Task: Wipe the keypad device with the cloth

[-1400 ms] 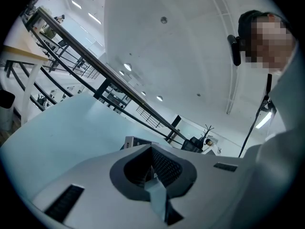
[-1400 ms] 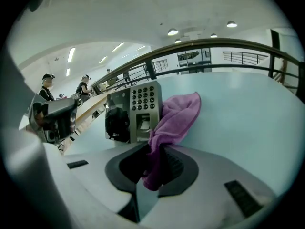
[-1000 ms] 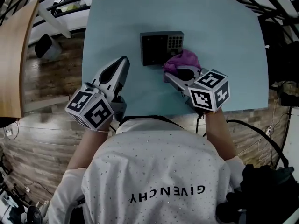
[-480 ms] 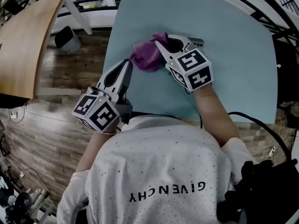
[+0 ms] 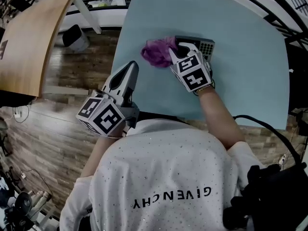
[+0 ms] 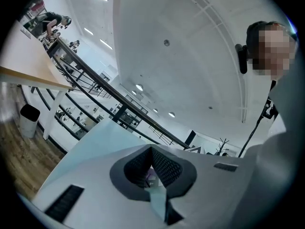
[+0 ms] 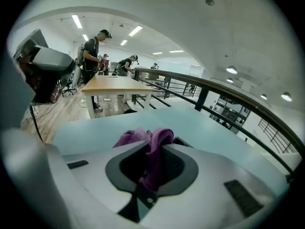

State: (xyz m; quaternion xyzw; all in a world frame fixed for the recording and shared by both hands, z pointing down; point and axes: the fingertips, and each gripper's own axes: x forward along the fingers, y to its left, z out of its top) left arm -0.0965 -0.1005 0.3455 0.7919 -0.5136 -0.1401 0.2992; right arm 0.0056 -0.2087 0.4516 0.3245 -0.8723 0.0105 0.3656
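Surroundings: a pale wooden desk [image 5: 29,37] stood left of the light blue surface [image 5: 250,71], with a dark bin [image 5: 77,38] on the plank floor [image 5: 62,81] between them. A black cable [image 5: 269,129] ran off at the right.
Task thing: the dark grey keypad device [image 5: 206,46] lay flat on the surface, toward its far edge.
In the way: the bunched purple cloth [image 5: 156,52] and the right tongs [image 5: 176,46] covered the device's left part.
Right tongs: clamped on the cloth, with a fold running down between them.
Left tongs [image 5: 131,66]: together with nothing between them, over the surface's left edge, apart from the device.
Hidden: only the button grid showed, and the key markings were too small to read.
Writing: "GIVENCHY" on the person's white T-shirt [image 5: 163,177], upside-down in the head view.
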